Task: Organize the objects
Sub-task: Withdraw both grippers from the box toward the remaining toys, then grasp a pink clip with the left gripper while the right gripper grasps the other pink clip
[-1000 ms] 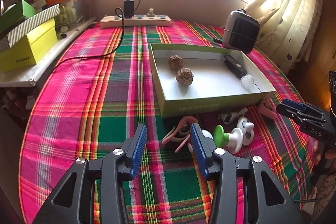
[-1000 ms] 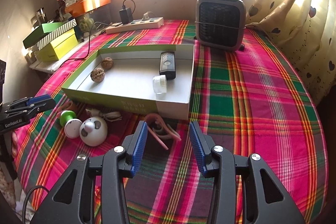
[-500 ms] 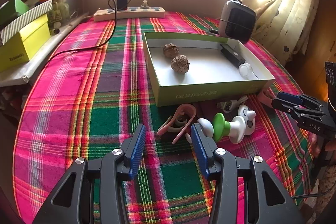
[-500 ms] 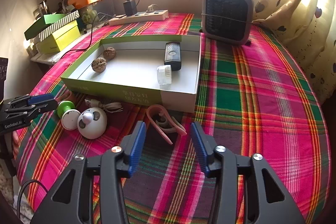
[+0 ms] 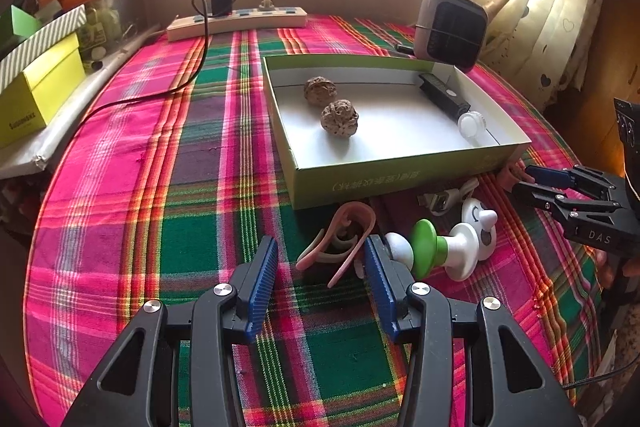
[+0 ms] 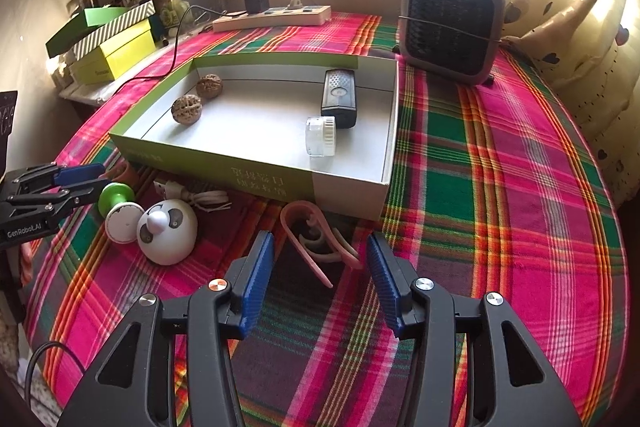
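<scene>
Both my grippers, left (image 5: 320, 263) and right (image 6: 318, 263), hover wide and empty over pink clips (image 6: 316, 239) on the bench, beside the box (image 6: 348, 183). Risk: the thin, tangled clips slip sideways or lift together.

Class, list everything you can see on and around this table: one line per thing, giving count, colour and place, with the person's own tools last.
Shallow cardboard tray: one, green outside, white inside, table centre.
Walnuts: two, brown, tray's left end.
Rectangular device: one, black, tray's right end.
Small jar: one, clear with white cap, beside device.
Pink plastic clip: one, before tray.
Panda-faced round gadget: one, white.
Green-and-white knob: one, beside panda.
Bundled cable: one, white, against tray.
Fan heater: one, grey, behind tray.
Power strip: one, cream, far edge.
Left gripper: black, blue pads, open.
Right gripper: same, open.
</scene>
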The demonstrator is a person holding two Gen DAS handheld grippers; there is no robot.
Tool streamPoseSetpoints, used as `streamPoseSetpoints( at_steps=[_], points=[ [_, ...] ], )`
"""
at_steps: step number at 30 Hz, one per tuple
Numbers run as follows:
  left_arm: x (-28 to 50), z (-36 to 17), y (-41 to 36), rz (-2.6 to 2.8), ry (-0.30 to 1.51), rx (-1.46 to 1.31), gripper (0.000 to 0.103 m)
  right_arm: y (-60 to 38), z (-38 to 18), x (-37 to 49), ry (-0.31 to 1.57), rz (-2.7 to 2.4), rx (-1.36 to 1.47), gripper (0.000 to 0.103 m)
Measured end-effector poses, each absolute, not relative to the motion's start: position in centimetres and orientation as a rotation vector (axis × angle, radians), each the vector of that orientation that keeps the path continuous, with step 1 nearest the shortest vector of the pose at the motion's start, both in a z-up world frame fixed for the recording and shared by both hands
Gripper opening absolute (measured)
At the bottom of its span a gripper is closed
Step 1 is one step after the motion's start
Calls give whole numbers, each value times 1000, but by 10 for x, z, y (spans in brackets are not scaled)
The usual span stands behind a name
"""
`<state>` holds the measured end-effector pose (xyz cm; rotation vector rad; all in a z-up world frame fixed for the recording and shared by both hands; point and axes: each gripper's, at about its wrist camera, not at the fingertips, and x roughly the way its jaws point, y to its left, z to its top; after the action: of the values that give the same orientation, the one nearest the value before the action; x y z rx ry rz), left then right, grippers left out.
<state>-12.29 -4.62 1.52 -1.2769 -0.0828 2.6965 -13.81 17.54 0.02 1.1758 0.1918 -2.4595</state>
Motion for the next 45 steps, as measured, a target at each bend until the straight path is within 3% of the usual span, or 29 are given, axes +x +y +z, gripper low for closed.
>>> streamPoseSetpoints(
  at_steps=[34, 42, 45],
  points=[
    [-136, 14, -43, 2726, -34, -1305, 42, 165, -5, -139, 278, -2474, 1189, 49],
    [-134, 15, -41, 2714, -43, -1296, 31, 161, -5, -135, 286, -2461, 1174, 33],
    [-133, 15, -41, 2711, -48, -1292, 29, 160, -5, -134, 286, -2461, 1174, 33]
  ],
)
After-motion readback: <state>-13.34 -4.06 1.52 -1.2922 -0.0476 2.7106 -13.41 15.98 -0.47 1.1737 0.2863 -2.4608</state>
